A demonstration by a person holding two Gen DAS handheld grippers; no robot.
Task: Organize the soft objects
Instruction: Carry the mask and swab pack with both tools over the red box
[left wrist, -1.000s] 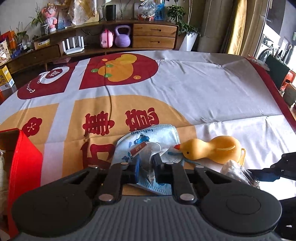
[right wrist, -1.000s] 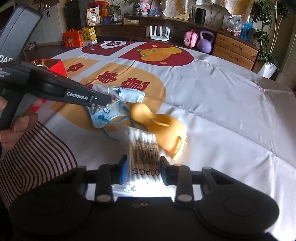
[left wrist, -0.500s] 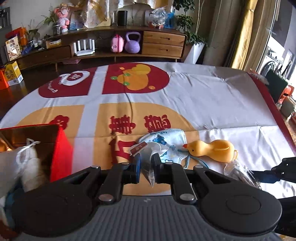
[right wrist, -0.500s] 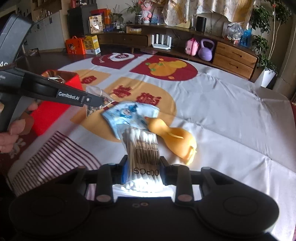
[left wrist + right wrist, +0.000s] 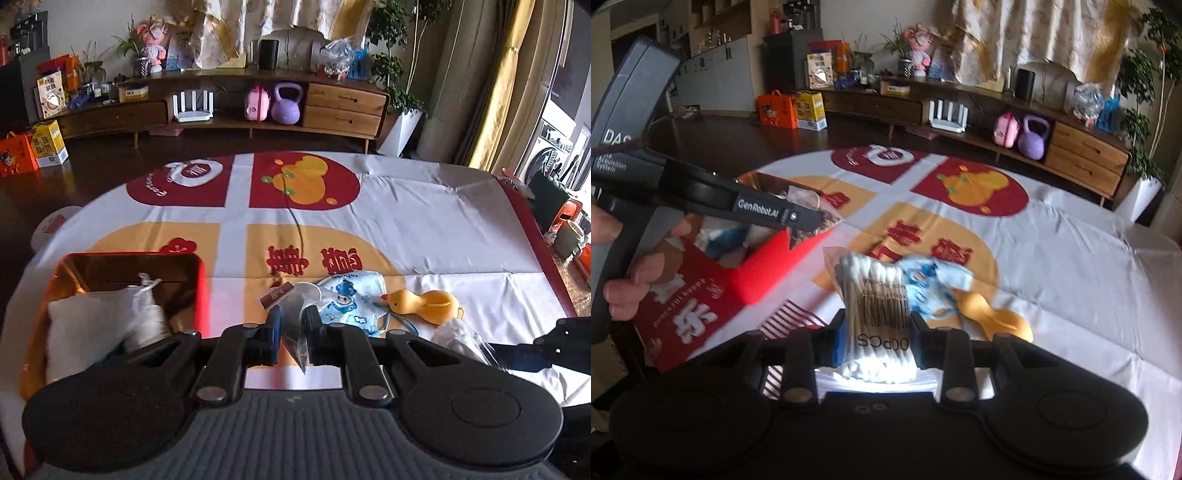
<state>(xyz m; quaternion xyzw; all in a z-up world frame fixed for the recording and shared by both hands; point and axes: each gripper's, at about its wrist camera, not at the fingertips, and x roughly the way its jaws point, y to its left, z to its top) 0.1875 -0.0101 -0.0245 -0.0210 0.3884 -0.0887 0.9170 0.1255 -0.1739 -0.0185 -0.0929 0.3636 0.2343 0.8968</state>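
Right tongs [image 5: 873, 341] clamp the cotton swab bag [image 5: 877, 314] and left tongs [image 5: 291, 332] pinch a clear plastic packet [image 5: 295, 314], both raised off the bench [image 5: 443, 221] presumably for dropping into the red box [image 5: 201, 291]; mask [image 5: 351, 299] and duck [image 5: 424, 304] lie beyond.

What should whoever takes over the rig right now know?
Left tongs: shut on a small clear plastic packet with a red label.
Right tongs: shut on a clear bag of white cotton swabs.
Red open box: at the cloth's left, already holding a white drawstring pouch.
On the cloth: blue printed child's face mask, yellow rubber duck.
Left: drop both held items into the box, then mask and duck.
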